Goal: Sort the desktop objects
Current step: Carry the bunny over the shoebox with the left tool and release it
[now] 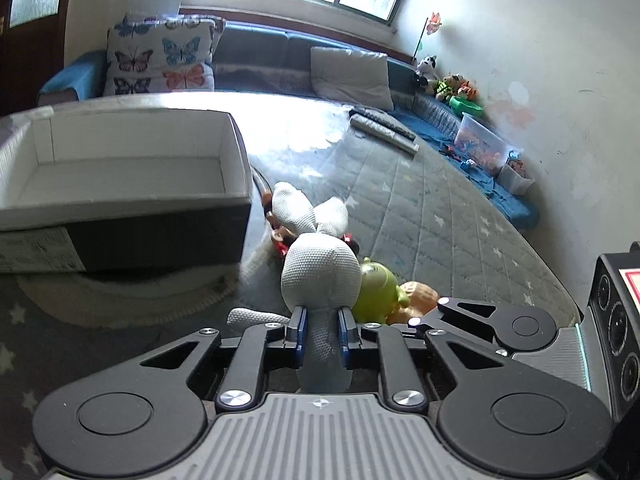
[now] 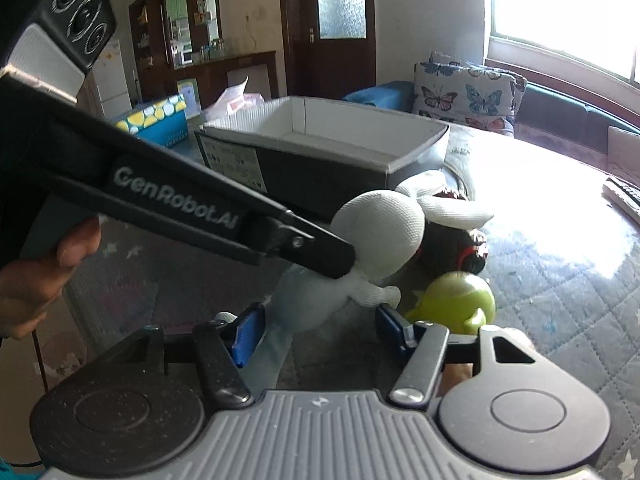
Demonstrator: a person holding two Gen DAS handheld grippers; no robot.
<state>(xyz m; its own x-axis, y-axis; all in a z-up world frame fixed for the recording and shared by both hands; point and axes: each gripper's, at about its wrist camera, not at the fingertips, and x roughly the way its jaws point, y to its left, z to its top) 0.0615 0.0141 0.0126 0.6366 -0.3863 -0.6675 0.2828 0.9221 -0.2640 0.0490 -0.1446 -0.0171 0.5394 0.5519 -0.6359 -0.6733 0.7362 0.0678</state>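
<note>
A grey-white plush rabbit [image 1: 320, 268] lies on the quilted star-pattern tabletop [image 1: 440, 208], ears pointing away. My left gripper [image 1: 322, 320] is shut on its body just below the head; in the right wrist view it reaches in from the left as a black arm [image 2: 224, 216] to the rabbit [image 2: 380, 232]. My right gripper [image 2: 320, 330] stands open. The rabbit's pale lower body lies between its blue pads [image 2: 248, 332], against the left one only. A green toy figure [image 2: 456, 296] sits just right of the rabbit, beside a tan toy [image 1: 420, 296].
An open box [image 1: 120, 200], black outside and white inside, sits on a round mat [image 1: 120, 300] to the left. A red-and-black toy [image 1: 280, 240] lies under the rabbit's ears. Remotes [image 1: 384, 128] and a clear toy bin [image 1: 480, 144] are far right. A hand [image 2: 40, 276] holds the left gripper.
</note>
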